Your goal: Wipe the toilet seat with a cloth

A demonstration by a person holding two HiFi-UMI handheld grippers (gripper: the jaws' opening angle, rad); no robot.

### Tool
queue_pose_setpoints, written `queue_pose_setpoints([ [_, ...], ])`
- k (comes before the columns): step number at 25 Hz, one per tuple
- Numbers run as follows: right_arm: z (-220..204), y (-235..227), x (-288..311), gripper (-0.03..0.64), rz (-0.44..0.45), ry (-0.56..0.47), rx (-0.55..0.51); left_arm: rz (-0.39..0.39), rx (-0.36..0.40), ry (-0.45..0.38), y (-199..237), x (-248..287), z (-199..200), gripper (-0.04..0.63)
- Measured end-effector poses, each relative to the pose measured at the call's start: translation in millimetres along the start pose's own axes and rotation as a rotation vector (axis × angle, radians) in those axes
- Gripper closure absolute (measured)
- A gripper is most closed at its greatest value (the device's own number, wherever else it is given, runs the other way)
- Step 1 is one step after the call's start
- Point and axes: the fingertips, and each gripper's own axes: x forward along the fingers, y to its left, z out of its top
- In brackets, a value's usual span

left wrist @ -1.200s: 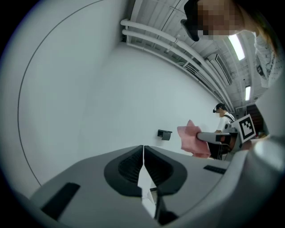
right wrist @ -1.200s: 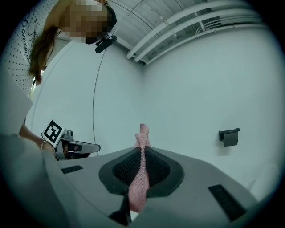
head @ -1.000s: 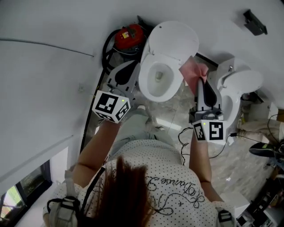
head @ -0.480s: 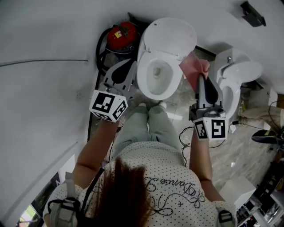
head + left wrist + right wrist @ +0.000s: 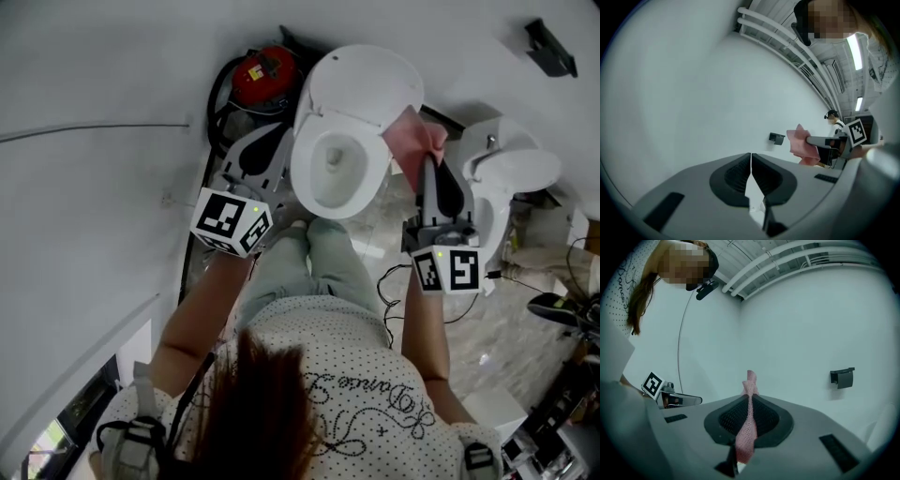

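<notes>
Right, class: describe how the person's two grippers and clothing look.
The left gripper and right gripper are pale grey with black ribbed jaw pads, each carrying a white cube with black square markers. The person wears a white dotted top.

A person (image 5: 328, 375) in a dotted shirt stands over a white toilet. Its lid (image 5: 367, 82) is up, and the toilet seat (image 5: 312, 195) lies down around the bowl. The right hand-held gripper (image 5: 427, 161) holds a pink cloth (image 5: 415, 139) at its tip, just beside the right edge of the toilet. The left hand-held gripper (image 5: 279, 141) points at the left side of the seat. A red thing (image 5: 265, 77) sits behind on the left. A second toilet (image 5: 514, 173) stands to the right.
</notes>
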Motion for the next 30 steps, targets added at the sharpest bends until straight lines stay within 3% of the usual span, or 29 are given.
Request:
queue_pose_setpoints([
  [7, -2, -40, 44, 0.583, 0.102, -0.005, 0.024, 0.075, 0.016, 0.003, 7, 44, 13, 0.600],
  [16, -30, -68, 95, 0.583, 0.177, 0.016, 0.050, 0.136, 0.019, 0.046, 36, 85, -3, 0.600],
  [22, -77, -65, 120, 0.583, 0.129, 0.080, 0.106, 0.111, -0.018, 0.104, 70, 101, -32, 0.600],
  [30, -127, -49, 158, 0.583, -0.022, 0.117, 0.174, -0.011, -0.025, 0.157, 123, 124, -59, 0.600],
])
